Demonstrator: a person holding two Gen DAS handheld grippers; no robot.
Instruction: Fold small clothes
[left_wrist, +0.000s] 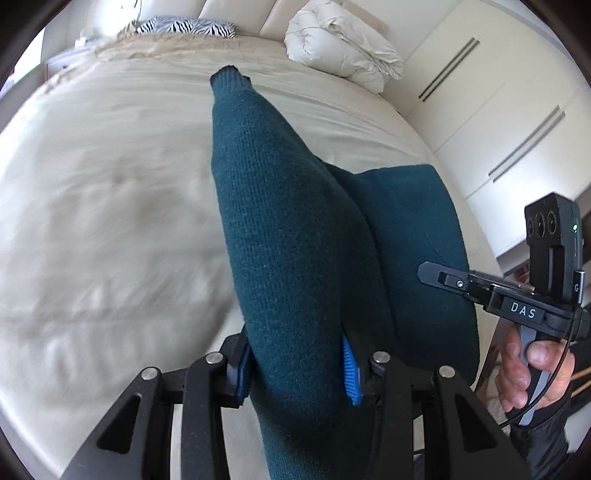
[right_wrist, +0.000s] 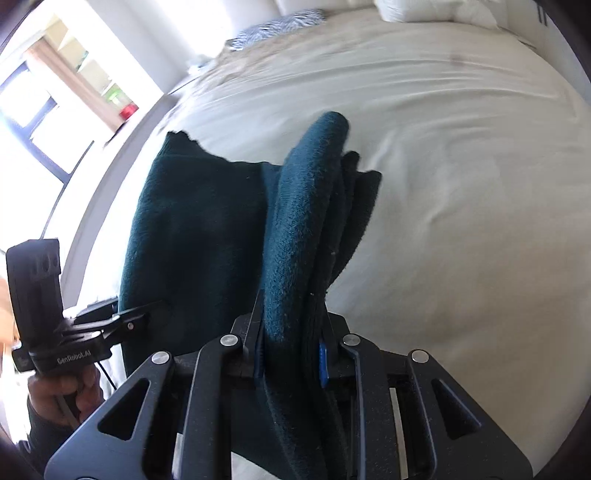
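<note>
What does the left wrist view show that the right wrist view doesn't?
Only the left wrist view shows the white wardrobe doors and the right gripper from outside. Only the right wrist view shows the window and the left gripper from outside. Both show the teal garment clamped between that camera's own fingers, the cream bed, the rolled white duvet and the zebra-print pillow.

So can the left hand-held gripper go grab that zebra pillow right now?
Probably not: the left hand-held gripper is shut on the teal garment, and the zebra pillow lies at the bed's far end.
</note>
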